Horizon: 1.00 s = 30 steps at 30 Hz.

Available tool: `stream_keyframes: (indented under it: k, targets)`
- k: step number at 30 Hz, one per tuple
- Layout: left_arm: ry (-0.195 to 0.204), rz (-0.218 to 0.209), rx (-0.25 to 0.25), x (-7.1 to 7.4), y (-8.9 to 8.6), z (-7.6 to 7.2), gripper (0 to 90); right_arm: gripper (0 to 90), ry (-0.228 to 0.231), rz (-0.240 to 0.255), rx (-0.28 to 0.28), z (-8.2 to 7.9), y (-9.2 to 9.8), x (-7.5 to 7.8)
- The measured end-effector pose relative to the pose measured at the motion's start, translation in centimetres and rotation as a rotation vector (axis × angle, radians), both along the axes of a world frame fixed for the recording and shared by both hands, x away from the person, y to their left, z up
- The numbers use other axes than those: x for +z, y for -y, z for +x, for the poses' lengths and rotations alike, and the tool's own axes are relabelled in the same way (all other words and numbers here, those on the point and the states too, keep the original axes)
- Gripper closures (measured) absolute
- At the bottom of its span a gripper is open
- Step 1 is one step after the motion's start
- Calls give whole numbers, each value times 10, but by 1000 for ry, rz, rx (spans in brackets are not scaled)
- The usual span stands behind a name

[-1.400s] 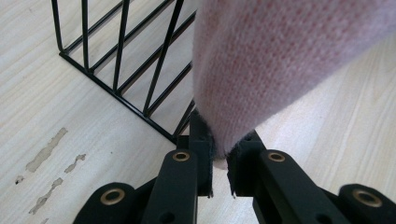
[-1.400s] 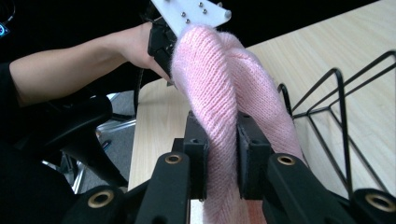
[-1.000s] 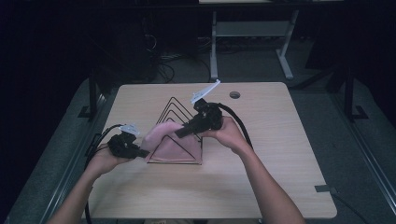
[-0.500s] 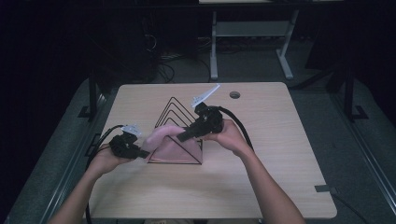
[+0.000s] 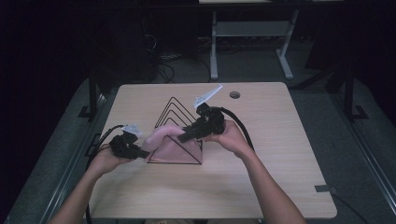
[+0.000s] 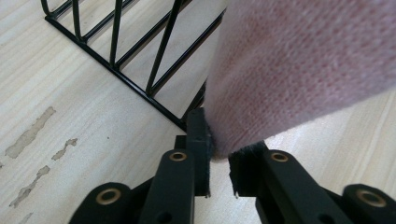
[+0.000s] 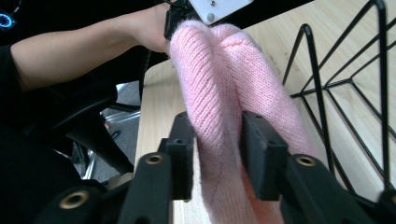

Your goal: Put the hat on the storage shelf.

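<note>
The soft pink knitted cloth (image 5: 169, 145) drapes over the black wire triangular rack (image 5: 175, 122) on the surface. Left tool (image 6: 219, 158) pinches its edge; right tool (image 7: 217, 140) clamps the bunched fold. It looks light, limp and stretchy, best held by thick folds.

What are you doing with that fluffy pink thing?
A person holds a pink knitted cloth with two grippers. The left gripper pinches one end, and the right gripper squeezes a bunched part further along. The cloth is draped over the front of a black wire rack on the wooden table.
</note>
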State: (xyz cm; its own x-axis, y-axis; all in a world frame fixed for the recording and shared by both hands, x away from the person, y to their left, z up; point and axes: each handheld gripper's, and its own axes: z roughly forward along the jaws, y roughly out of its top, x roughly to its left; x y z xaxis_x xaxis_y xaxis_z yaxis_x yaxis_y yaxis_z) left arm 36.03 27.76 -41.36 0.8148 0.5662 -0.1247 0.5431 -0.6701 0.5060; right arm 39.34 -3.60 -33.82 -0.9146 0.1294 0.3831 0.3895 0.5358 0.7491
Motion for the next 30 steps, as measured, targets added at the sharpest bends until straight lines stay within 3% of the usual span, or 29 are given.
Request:
stream_keyframes:
  k: [8,21,30]
  targets:
    - [19,1,10,5,-3,-5,732,527,23,23,-28,-4,15,5]
    - [35,-20,27,15,-12,-10,648,471,37,36,-124,-5,50,10]
    - [31,-26,32,15,-17,-13,612,440,48,2,-173,-6,69,12]
